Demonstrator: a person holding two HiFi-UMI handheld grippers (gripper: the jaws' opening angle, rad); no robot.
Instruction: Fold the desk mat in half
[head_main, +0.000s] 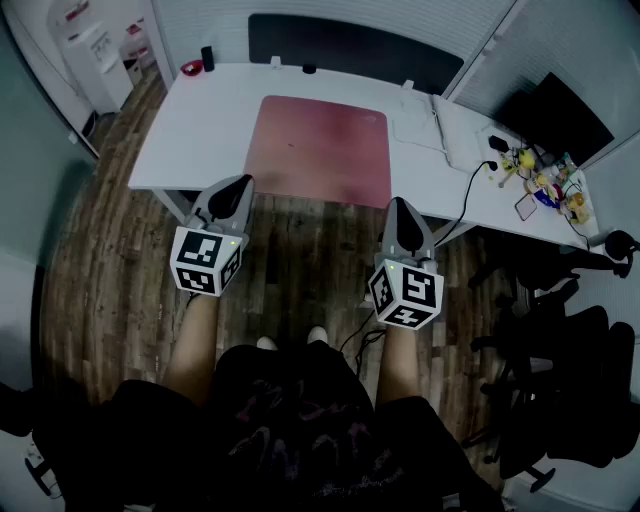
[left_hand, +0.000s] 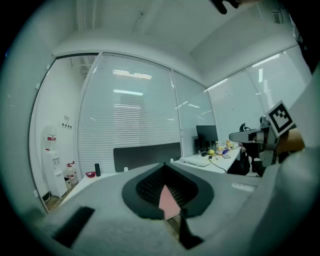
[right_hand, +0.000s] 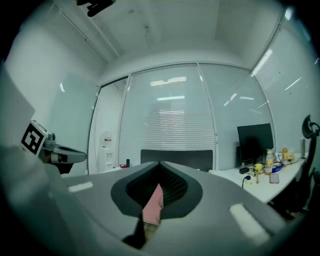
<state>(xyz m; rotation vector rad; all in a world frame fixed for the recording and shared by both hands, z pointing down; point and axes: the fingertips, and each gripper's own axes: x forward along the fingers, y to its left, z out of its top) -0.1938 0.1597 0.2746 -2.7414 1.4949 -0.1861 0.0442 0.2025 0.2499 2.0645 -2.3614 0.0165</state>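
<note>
A pink desk mat (head_main: 320, 150) lies flat and unfolded on the white desk (head_main: 200, 125), reaching its near edge. My left gripper (head_main: 240, 186) hovers just short of the mat's near left corner, jaws shut and empty. My right gripper (head_main: 399, 206) hangs level with the near right corner, a little short of the desk edge, also shut with nothing held. In the left gripper view, the closed left gripper (left_hand: 165, 168) shows only a pink sliver of the mat (left_hand: 169, 202). The right gripper view shows the shut right gripper (right_hand: 160, 166) and the same kind of pink mat sliver (right_hand: 153, 206).
White items (head_main: 422, 126) lie right of the mat, and a black cable (head_main: 465, 190) hangs over the front edge. Small colourful clutter (head_main: 542, 176) and a monitor (head_main: 556, 116) fill the right end. Black office chairs (head_main: 560, 330) stand at the right; a red bowl (head_main: 190, 68) sits back left.
</note>
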